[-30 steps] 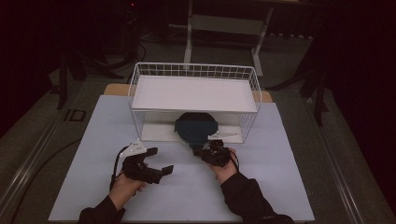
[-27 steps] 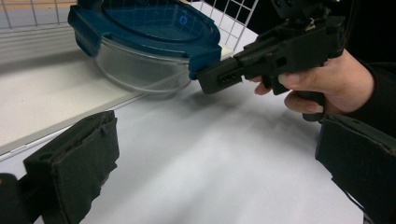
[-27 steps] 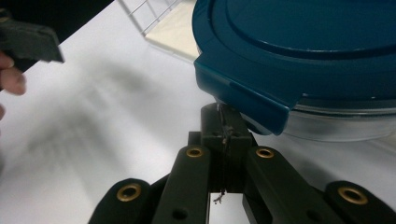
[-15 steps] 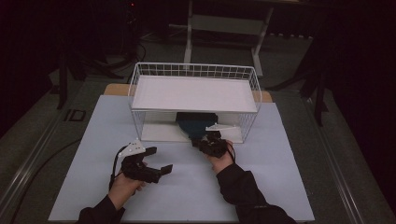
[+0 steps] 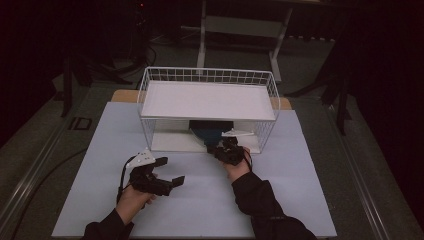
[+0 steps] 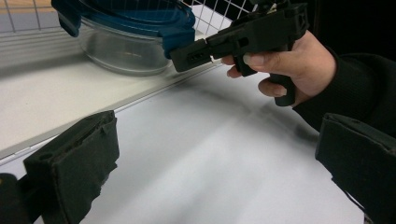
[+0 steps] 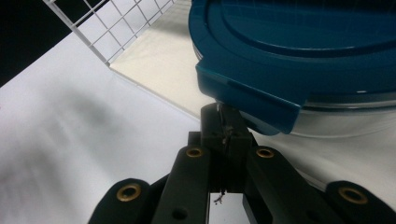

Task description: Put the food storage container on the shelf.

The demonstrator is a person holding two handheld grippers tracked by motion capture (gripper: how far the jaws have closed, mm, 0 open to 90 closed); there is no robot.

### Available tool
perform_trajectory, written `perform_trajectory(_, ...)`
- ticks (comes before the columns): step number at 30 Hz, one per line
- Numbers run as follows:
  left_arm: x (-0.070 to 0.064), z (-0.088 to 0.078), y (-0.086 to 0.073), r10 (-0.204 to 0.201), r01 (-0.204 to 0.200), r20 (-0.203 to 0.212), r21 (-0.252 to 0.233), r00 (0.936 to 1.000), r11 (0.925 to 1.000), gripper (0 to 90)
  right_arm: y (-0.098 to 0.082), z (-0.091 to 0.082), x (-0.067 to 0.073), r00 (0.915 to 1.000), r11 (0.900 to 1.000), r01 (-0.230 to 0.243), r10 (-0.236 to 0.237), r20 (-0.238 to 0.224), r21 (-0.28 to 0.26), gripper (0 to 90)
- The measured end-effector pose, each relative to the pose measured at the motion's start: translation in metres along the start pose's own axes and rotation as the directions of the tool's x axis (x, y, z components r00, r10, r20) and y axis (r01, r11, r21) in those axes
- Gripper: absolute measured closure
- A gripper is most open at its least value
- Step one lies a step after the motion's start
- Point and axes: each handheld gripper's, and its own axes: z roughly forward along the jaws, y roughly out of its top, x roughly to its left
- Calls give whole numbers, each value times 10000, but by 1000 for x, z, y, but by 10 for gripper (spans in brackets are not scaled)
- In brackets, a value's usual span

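Observation:
A glass container with a blue lid [image 5: 210, 129] stands on the bottom board under the white wire rack [image 5: 150, 95]. My right gripper [image 5: 215, 146] is shut, and its closed tips touch the latch flap of the lid [image 7: 303, 51] from the front. Nothing is clamped between the jaws. From the left gripper view the right gripper [image 6: 187, 55] shows with its tip against the lid edge above the glass bowl [image 6: 126, 46]. My left gripper [image 5: 170, 171] rests open over the white table sheet, apart from the rack, with nothing between its pads [image 6: 74, 163].
The rack has a white shelf board [image 5: 207, 100] on top and mesh walls around it. A white sheet [image 5: 200, 205] covers the table in front of the rack. Dark floor, cables and a metal stand [image 5: 240, 25] lie beyond.
My right gripper has moved forward toward the rack, and the blue-lidded container has slid further in under the shelf. The left gripper has stayed put.

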Motion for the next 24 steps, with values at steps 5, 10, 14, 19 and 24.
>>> perform_trajectory(5,-1,-2,1,88,-88,26,-87,10000,9999,0,-5,-6,14,9982,9985,524,-528,-278,-152,655)
perform_trajectory(10,-4,-5,4,283,-284,-68,-152,9996,9995,0,-9,-16,23,9964,9955,793,-807,-256,-516,337)
perform_trajectory(14,-5,-8,5,330,-331,-49,-187,9994,9993,0,-12,-23,24,9944,9968,685,-715,-775,-413,174)
perform_trajectory(19,-7,-12,4,510,-509,14,-130,9987,9986,0,-18,-42,24,9906,9927,996,-1053,-868,-677,143)
perform_trajectory(24,-9,-14,3,596,-595,47,-120,9982,9982,0,-26,-56,21,9903,9921,1044,-1102,-850,-701,143)
